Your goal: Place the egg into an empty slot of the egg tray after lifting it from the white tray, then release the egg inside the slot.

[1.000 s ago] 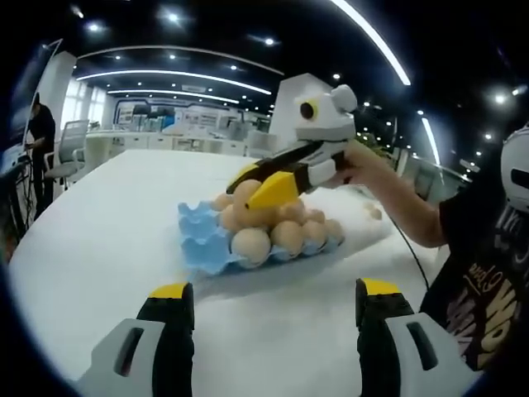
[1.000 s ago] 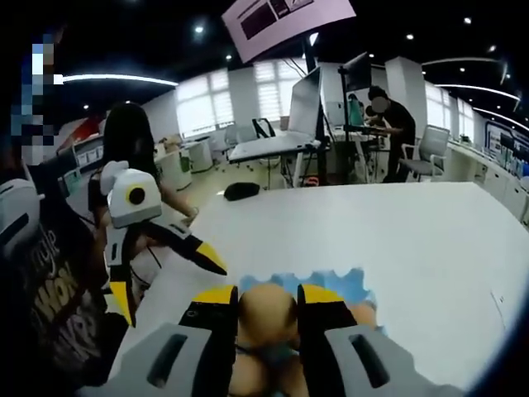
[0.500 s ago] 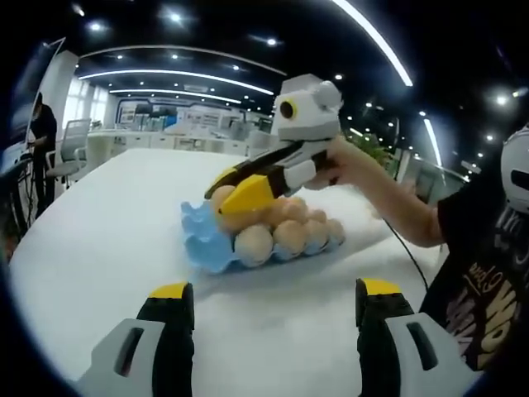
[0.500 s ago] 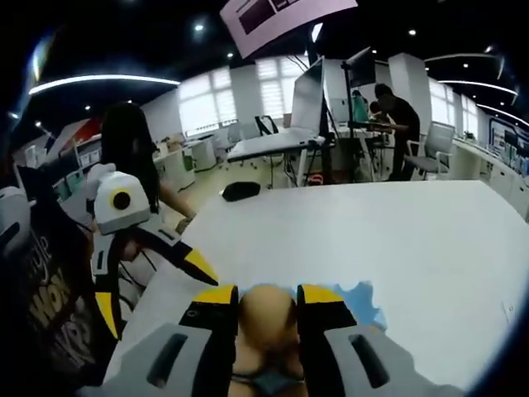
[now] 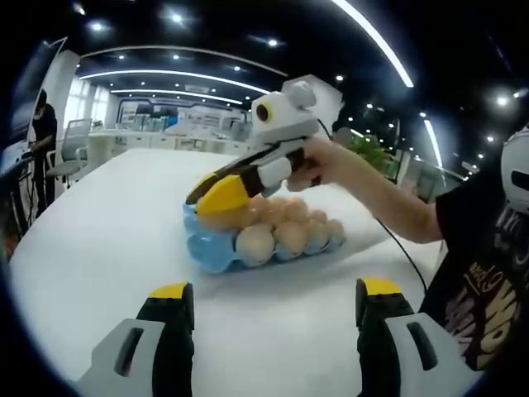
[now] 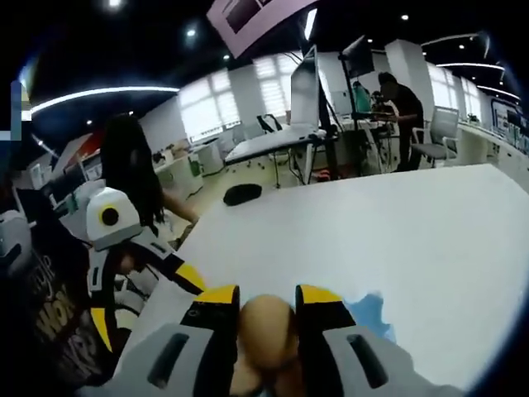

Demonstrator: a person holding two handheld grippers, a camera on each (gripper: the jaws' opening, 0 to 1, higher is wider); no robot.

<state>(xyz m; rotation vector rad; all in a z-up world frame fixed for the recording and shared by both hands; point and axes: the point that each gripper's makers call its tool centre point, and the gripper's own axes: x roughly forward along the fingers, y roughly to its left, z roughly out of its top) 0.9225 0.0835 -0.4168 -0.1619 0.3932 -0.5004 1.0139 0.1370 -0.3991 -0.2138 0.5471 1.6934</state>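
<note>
A blue egg tray (image 5: 207, 246) holding several brown eggs (image 5: 253, 242) lies on the white table (image 5: 99, 223). My right gripper (image 5: 213, 198), held by a person's hand, hovers low over the tray's left end, shut on a brown egg. In the right gripper view the same gripper (image 6: 268, 308) has the egg (image 6: 266, 329) pinched between its yellow-tipped jaws, with a corner of the blue tray (image 6: 370, 314) showing just beyond. My left gripper (image 5: 269, 302) stands open over bare table, well short of the tray; it also shows in the right gripper view as the left gripper (image 6: 136, 285).
A white tray (image 5: 372, 217) with an egg lies behind the blue tray, under the person's arm (image 5: 388, 203). Desks, chairs and monitors stand beyond the table, with people (image 6: 405, 116) working there. The person's dark printed shirt (image 5: 483, 281) is at the right.
The right gripper has moved left and down over the tray's left end with the egg still in it. The left gripper has not moved.
</note>
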